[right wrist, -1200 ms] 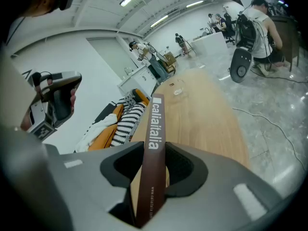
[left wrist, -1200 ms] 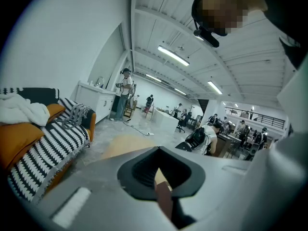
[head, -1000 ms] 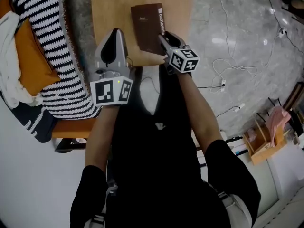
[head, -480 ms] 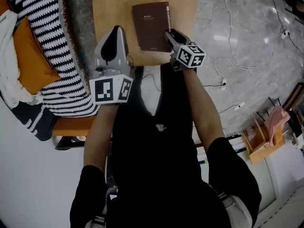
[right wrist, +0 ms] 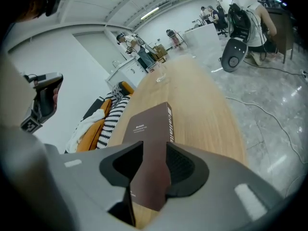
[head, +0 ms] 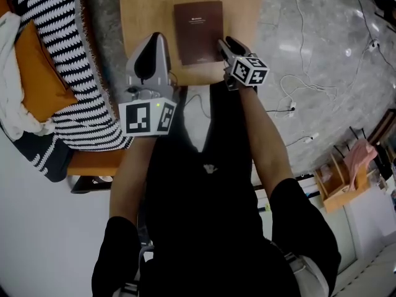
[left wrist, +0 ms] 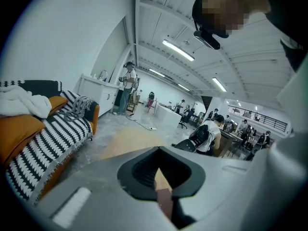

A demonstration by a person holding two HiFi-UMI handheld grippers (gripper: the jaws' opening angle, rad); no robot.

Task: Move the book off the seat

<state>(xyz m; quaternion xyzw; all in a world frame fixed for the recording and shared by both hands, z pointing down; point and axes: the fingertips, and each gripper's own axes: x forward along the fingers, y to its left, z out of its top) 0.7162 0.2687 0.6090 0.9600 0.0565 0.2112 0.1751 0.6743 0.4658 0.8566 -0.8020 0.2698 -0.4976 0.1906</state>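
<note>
A dark brown book (head: 198, 30) lies flat and square on the pale wooden table (head: 148, 11). My right gripper (head: 221, 42) sits at the book's near right corner. In the right gripper view the book (right wrist: 149, 129) shows through the gap of my right gripper (right wrist: 154, 145), whose jaws stand apart over its near end without pressing on it. My left gripper (head: 152, 37) hovers over the table's near edge, left of the book, jaws together and empty. In the left gripper view my left gripper (left wrist: 159, 150) shows only a sliver of table and book past its tips.
A sofa with a black-and-white striped throw (head: 55, 54), an orange cushion (head: 34, 73) and a white cloth (head: 12, 54) stands left of the table. Cables (head: 297, 85) trail over the grey floor on the right. A drinking glass (right wrist: 161, 76) stands far along the table.
The book has gone from tilted to straight and lies a little farther onto the table. My right gripper has shifted slightly right and back off its corner. The left gripper has barely moved.
</note>
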